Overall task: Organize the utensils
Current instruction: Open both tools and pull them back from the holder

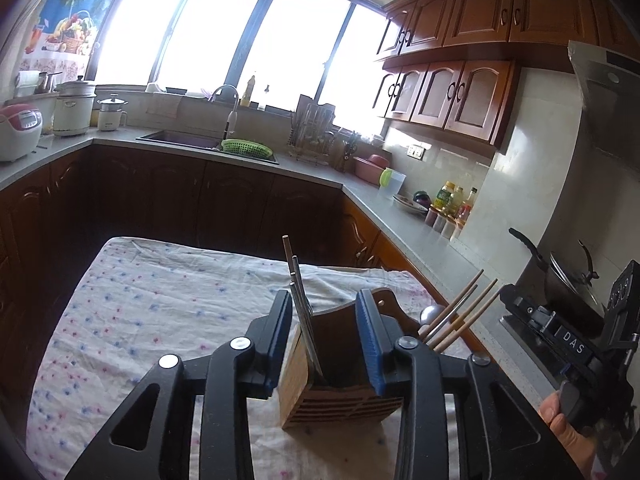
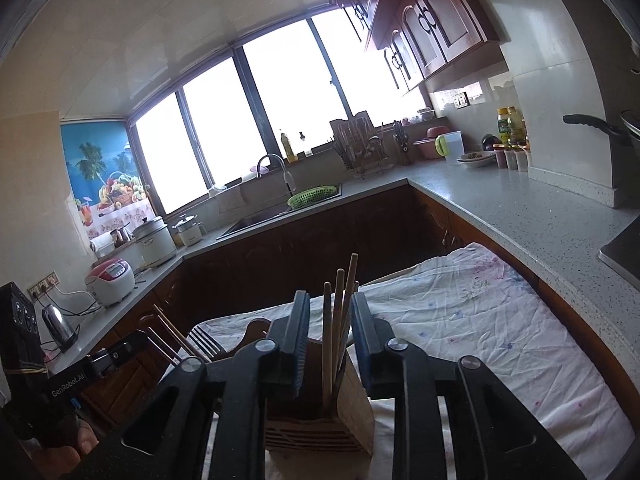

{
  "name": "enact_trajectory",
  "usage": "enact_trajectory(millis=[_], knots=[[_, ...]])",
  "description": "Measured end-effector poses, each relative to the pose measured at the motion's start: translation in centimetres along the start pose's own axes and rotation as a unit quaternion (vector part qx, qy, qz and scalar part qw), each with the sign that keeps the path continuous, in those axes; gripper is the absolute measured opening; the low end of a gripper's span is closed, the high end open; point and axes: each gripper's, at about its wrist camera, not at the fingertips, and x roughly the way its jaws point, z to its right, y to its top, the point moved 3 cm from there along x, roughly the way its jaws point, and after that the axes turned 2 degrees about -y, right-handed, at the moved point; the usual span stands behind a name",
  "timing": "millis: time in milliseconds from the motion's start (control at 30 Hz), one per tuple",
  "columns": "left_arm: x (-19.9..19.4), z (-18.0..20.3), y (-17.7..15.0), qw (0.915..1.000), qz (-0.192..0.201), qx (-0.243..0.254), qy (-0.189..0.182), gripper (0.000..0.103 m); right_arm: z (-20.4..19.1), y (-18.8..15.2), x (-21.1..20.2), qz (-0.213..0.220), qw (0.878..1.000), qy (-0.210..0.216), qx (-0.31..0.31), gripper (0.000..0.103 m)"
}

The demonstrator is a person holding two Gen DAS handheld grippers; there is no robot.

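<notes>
Wooden utensil holder (image 1: 340, 392) on clothed counter (image 1: 140, 320). Left gripper (image 1: 326, 340) apart around metal chopsticks (image 1: 300, 300). Right gripper (image 2: 330, 344) apart around wooden chopsticks (image 2: 340, 320).

a slatted wooden utensil holder (image 1: 340, 396) stands upright on the floral cloth. slim metal chopsticks (image 1: 298, 300) lean in one compartment; pale wooden chopsticks (image 2: 338, 328) stand in another, beside a metal fork (image 2: 206, 343).
</notes>
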Motion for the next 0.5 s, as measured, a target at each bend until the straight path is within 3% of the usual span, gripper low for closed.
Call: enact_trajectory(millis=[233, 300, 367, 500], knots=[[-3.8, -0.4, -2.6, 0.9997, 0.014, -0.004, 0.017, 0.066, 0.3, -0.6, -2.2, 0.011, 1.0, -0.001, 0.007, 0.054], [-4.9, -0.6, -3.9, 0.9996, 0.018, -0.007, 0.021, 0.077, 0.3, -1.2, -2.7, 0.007, 1.0, 0.002, 0.009, 0.064], [-5.9, -0.4, -5.3, 0.9995, 0.014, -0.005, 0.027, 0.081, 0.4, -2.3, -3.3, 0.004, 1.0, 0.009, 0.013, 0.082], [-7.9, -0.5, -8.2, 0.9993, -0.006, -0.018, 0.032, 0.086, 0.5, -4.8, -4.7, -0.009, 1.0, 0.01, 0.014, 0.094]])
